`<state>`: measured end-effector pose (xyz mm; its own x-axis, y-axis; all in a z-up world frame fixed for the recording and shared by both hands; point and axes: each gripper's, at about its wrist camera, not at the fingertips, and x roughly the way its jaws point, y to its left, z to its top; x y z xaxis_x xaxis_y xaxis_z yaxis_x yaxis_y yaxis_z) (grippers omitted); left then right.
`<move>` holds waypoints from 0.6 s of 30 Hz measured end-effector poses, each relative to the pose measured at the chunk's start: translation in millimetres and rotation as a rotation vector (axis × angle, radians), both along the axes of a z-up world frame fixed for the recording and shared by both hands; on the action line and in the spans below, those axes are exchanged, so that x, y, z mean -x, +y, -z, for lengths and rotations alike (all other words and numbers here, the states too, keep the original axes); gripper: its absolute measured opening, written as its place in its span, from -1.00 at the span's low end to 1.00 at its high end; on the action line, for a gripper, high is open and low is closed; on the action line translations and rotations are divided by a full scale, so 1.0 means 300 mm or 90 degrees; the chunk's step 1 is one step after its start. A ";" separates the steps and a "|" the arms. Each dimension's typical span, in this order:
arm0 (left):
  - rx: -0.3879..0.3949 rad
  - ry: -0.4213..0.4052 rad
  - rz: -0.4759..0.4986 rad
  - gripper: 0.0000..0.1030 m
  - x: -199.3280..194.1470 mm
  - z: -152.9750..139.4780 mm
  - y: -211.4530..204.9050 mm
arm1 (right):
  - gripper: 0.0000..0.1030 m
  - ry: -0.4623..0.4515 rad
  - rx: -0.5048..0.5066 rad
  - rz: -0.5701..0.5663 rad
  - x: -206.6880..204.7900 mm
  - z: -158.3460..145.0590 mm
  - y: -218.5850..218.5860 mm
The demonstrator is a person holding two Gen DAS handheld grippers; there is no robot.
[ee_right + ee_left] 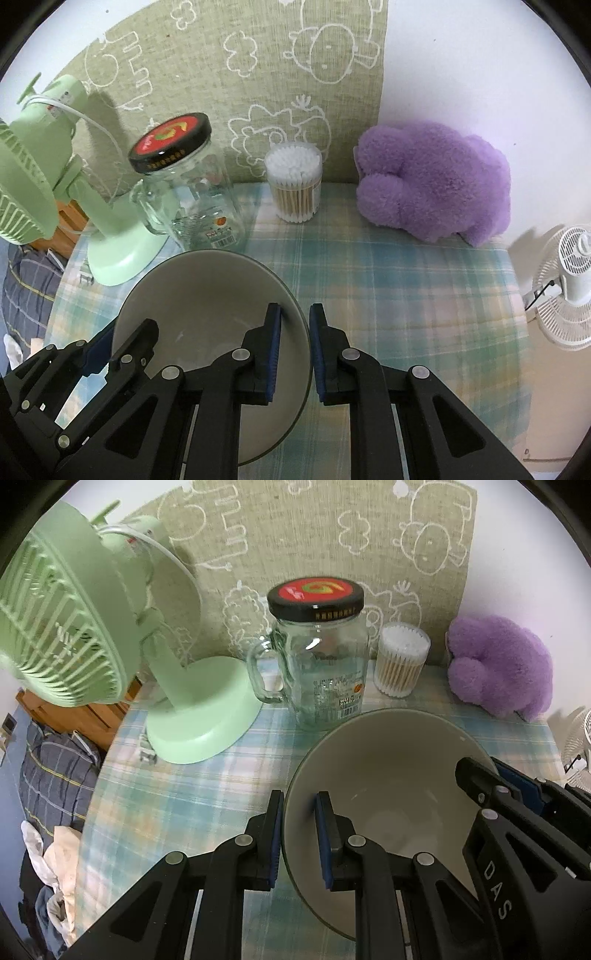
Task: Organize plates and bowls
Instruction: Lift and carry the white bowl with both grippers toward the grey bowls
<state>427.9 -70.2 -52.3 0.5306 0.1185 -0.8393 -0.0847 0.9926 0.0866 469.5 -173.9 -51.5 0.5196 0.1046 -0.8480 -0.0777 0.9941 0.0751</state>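
While both grippers' jaws pinch the bowl point(388, 775) rim: checked tablecloth point(388, 280), green fan point(74, 627), doodled wall hanging point(229, 74).

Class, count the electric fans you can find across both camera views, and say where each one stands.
2. A green fan stands on the table's left end beside the glass jar; a white fan stands off the table at far right. Others may be hidden.

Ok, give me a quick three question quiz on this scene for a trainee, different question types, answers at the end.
1. True or false: both grippers grip the bowl.
2. Which stands nearest the purple plush toy? A) green fan B) cotton swab tub C) glass jar
3. What colour is the jar's lid rim?

Key:
1. True: left gripper and right gripper clamp opposite sides of the rim.
2. B
3. Black.
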 end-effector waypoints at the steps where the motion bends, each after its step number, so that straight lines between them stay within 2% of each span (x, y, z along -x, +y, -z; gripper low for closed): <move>1: 0.000 -0.001 0.000 -0.72 0.011 -0.011 0.001 | -0.64 0.002 -0.001 0.000 0.009 -0.009 0.000; 10: 0.002 -0.022 0.002 -0.71 0.109 -0.112 0.014 | -0.65 -0.014 -0.005 0.004 0.115 -0.116 0.001; 18: 0.029 -0.068 0.013 -0.70 0.239 -0.207 0.034 | -0.65 -0.047 0.012 0.017 0.249 -0.234 0.007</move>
